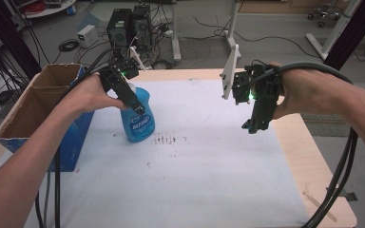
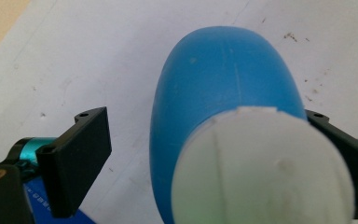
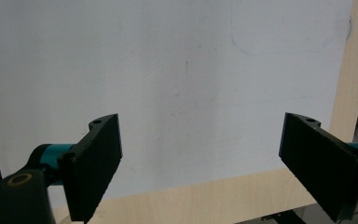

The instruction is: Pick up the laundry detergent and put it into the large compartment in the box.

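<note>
A blue spray-type bottle (image 1: 140,121) with a white top stands on the white sheet, left of centre. My left gripper (image 1: 137,105) reaches down over its top from the left. In the left gripper view the blue body (image 2: 223,70) and white cap (image 2: 261,168) sit between the jaws. My left gripper (image 2: 204,116) is open: the right jaw is against the bottle, the left jaw stands well apart. My right gripper (image 1: 251,126) hangs above the sheet's right side, jaws pointing down. In its own view my right gripper (image 3: 200,126) is wide open with nothing between the jaws.
An open cardboard box (image 1: 33,102) with a blue side stands at the table's left edge, close to the bottle. The white sheet (image 1: 195,171) carries small dark stains (image 1: 168,140). Bare wooden table edge (image 1: 309,156) runs along the right. Computers and cables lie on the floor behind.
</note>
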The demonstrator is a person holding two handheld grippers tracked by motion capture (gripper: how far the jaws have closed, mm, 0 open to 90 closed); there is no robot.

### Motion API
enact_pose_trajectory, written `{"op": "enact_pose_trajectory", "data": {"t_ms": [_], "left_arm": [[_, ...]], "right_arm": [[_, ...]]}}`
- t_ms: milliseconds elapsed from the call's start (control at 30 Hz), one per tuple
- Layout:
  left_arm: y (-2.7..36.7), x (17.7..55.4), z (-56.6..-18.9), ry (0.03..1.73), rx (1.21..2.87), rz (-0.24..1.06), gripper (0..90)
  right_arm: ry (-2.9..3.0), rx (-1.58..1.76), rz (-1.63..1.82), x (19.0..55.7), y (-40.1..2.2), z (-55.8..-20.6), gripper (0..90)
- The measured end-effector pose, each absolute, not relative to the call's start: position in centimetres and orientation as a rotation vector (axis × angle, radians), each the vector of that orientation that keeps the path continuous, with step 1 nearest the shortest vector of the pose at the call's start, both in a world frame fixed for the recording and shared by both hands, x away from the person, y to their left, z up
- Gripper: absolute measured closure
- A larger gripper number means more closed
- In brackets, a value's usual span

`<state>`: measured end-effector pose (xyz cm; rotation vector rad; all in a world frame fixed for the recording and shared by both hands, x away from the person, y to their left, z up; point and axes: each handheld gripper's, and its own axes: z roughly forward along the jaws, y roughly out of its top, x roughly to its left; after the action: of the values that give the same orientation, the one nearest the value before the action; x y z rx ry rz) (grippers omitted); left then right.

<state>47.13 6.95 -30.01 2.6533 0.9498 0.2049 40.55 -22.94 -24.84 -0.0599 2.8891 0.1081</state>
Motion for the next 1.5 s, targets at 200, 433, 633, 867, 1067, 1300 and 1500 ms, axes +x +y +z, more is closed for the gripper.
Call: {"op": "enact_pose_trajectory", "data": {"t_ms": [200,433,633,867,1067,1300,1500], "left_arm": [[6.9,47.2,-29.9,0.940,2.656,0.194,12.6],[6.8,47.2,-29.8,0.928,2.655,0.188,15.6],[6.5,47.1,-29.5,0.914,2.667,0.185,19.5],[6.4,46.9,-28.9,0.896,2.660,0.191,23.0],[6.3,46.8,-29.1,0.901,2.681,0.194,26.8],[6.1,46.8,-29.1,0.893,2.685,0.188,33.1],[6.1,46.8,-29.1,0.896,2.688,0.194,35.1]], "right_arm": [[2.889,-0.059,0.108,40.6,-22.6,-25.0,12.3],[2.891,-0.058,0.097,40.7,-22.4,-25.2,12.3],[2.891,-0.068,0.099,40.7,-22.1,-25.2,12.3],[2.886,-0.062,0.099,40.7,-22.2,-25.1,12.3],[2.886,-0.054,0.096,40.7,-22.5,-25.0,12.3],[2.888,-0.053,0.103,40.6,-22.7,-24.8,12.3],[2.895,-0.054,0.099,40.5,-22.7,-24.9,12.3]]}}
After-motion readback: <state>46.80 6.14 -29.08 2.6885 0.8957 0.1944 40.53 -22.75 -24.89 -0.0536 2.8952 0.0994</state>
